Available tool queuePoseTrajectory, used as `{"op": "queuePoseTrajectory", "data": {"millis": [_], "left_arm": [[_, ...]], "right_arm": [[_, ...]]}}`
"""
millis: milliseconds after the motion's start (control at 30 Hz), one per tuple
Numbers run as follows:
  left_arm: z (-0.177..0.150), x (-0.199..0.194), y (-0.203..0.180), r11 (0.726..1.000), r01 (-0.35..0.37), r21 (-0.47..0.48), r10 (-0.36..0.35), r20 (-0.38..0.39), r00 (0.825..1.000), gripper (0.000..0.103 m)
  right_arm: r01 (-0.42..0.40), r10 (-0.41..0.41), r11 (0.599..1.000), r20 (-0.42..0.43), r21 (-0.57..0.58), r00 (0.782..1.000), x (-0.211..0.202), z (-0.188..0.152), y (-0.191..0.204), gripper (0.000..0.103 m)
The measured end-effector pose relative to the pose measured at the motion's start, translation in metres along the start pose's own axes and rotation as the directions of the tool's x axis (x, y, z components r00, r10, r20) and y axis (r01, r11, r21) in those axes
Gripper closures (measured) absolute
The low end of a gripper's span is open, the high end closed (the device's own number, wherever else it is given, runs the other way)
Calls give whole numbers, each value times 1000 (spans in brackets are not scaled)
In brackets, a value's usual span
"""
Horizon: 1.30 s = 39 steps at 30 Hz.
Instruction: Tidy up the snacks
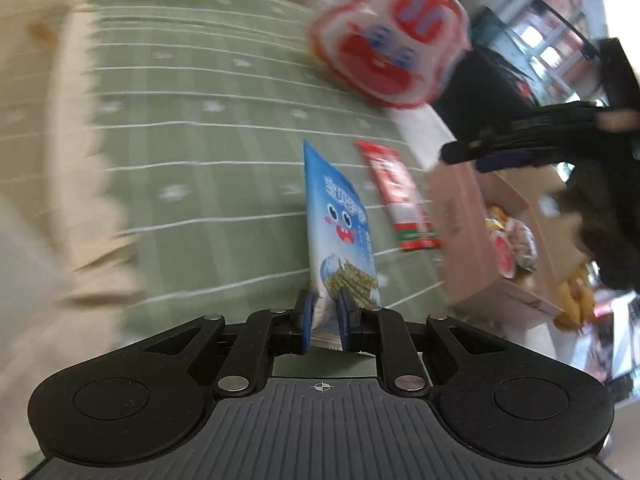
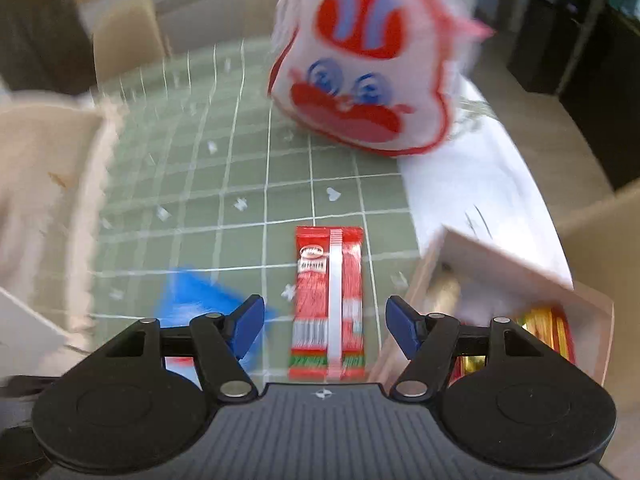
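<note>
My left gripper is shut on the bottom end of a blue seaweed snack packet, held above the green checked tablecloth. A red snack bar lies flat on the cloth to its right; in the right wrist view the red bar lies just ahead between the fingers of my open, empty right gripper. The blue packet shows blurred at the left there. The right gripper also appears in the left wrist view above a cardboard box.
A white and red rabbit-face bag stands at the far side of the cloth. A cardboard box with several snacks sits to the right. A cream fringed cloth lies at the left. Chairs stand beyond the table.
</note>
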<state>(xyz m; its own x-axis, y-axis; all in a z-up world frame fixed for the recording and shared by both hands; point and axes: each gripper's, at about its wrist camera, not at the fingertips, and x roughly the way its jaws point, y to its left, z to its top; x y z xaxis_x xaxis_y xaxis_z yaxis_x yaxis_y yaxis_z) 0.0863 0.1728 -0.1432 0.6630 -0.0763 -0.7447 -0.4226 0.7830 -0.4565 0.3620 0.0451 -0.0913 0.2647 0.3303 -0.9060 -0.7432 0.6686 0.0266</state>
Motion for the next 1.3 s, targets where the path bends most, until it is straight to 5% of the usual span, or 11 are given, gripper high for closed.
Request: {"op": "queuePoseTrajectory", "data": {"millis": [133,333,400,600,867,1167,1300], "left_arm": [[-17,-31,24,997,-36,-66,39,38,999,86],[-33,-44,40,991,-50,-121,55,44,997,85],[-35,-42,41,991,-48,-127,53,38,998,85],[-36,-37,38,995,-32,-96,34,15,999,85],[-35,-26,30,999,38,5,-37,-66,997,85],[-55,-10,-10,959,202,199,-148,-257,955,85],[-62,-10,-27,948,164,272,-93,-256,962,83]], "right_arm": [[37,-40,999,-140,-24,989,59,27,8,39],[24,-12,998,-180,62,984,100,35,-1,44],[26,-13,997,-168,71,986,103,34,-2,43],[-53,63,996,-150,65,987,79,16,10,62],[-210,219,975,-147,77,965,4,-72,44,62],[-122,177,938,-147,324,973,-39,-204,4,57],[-73,124,910,-100,408,987,-54,-245,-13,50]]}}
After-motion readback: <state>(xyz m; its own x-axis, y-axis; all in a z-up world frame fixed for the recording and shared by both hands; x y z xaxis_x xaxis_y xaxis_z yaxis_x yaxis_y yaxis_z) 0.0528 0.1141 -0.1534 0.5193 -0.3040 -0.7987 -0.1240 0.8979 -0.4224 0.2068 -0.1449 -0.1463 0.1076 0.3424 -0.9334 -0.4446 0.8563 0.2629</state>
